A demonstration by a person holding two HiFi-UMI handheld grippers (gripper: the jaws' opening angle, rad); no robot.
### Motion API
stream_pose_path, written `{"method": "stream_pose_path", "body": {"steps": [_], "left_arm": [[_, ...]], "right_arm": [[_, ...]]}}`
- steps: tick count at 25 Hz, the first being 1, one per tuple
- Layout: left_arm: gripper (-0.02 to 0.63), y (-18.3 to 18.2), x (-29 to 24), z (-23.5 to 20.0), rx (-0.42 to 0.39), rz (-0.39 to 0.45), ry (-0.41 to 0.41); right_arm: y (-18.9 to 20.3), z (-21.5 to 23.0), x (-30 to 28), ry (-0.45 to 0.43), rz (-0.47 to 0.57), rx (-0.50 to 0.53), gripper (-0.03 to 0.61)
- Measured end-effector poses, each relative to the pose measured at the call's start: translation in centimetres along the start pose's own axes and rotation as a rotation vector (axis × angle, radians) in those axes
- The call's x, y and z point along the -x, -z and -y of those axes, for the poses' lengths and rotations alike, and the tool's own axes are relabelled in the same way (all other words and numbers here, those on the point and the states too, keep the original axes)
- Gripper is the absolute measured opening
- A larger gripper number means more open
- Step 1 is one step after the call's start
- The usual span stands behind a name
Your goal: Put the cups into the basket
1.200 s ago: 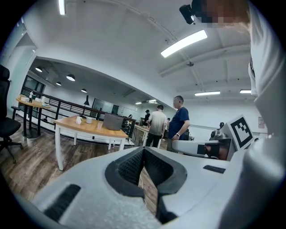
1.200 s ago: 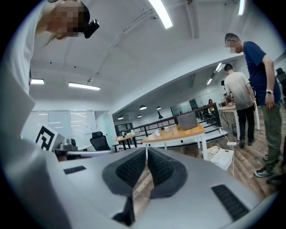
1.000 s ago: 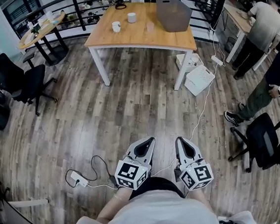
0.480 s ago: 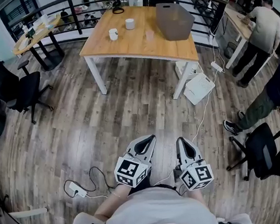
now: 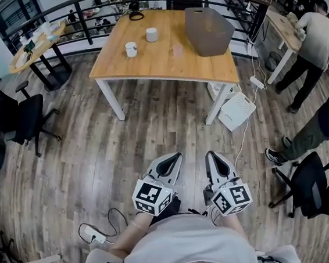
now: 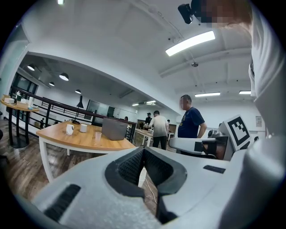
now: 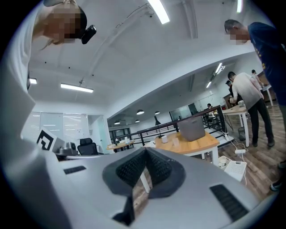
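Observation:
Far ahead, a wooden table (image 5: 146, 65) carries two white cups (image 5: 130, 48) (image 5: 152, 34), a clear cup (image 5: 177, 49) and a grey basket (image 5: 209, 30). My left gripper (image 5: 173, 158) and right gripper (image 5: 211, 157) are held side by side close to my body, over the wood floor and well short of the table. Both are shut and hold nothing. The left gripper view looks past its closed tips (image 6: 144, 149) to a cup (image 6: 69, 129) and the basket (image 6: 114, 129). Beyond its own shut jaws, the right gripper view shows the basket (image 7: 192, 128).
A power strip with cable (image 5: 94, 237) lies on the floor at my lower left. A white box (image 5: 236, 109) sits by the table's right leg. Black office chairs (image 5: 17, 117) (image 5: 310, 185) flank the floor. People (image 5: 312, 36) stand at the right. A round table (image 5: 35, 42) is far left.
The table and its cups have grown larger and slid lower in the head view as I walk toward them. Both grippers keep their place before me, still shut.

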State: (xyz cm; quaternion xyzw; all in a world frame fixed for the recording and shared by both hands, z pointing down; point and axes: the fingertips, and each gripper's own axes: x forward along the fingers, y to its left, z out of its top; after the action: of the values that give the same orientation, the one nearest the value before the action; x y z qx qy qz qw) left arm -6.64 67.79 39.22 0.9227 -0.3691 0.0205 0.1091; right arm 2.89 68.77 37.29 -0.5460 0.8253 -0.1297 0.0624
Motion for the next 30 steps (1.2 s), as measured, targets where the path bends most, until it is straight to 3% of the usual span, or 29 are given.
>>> {"method": "stream_pose_path", "body": {"steps": [13,23,30], "left_arm": [[0.006,-1.0,-5.4,-6.2,0.026,-0.002,0.01],[0.006,-0.9,-6.6,-7.2,0.037,-0.01,0.012],[0.005,-1.2,-6.5,-9.3,0.055,0.001,-0.035]], "right_arm": [[-0.1,2.5,-8.6,-0.013,-0.026,-0.008,0.012],[-0.5,3.2,-10.4,-0.014,-0.015,-0.032,0.012],[-0.6,3.2,-11.3,-0.017,-0.022,-0.02,0.012]]}}
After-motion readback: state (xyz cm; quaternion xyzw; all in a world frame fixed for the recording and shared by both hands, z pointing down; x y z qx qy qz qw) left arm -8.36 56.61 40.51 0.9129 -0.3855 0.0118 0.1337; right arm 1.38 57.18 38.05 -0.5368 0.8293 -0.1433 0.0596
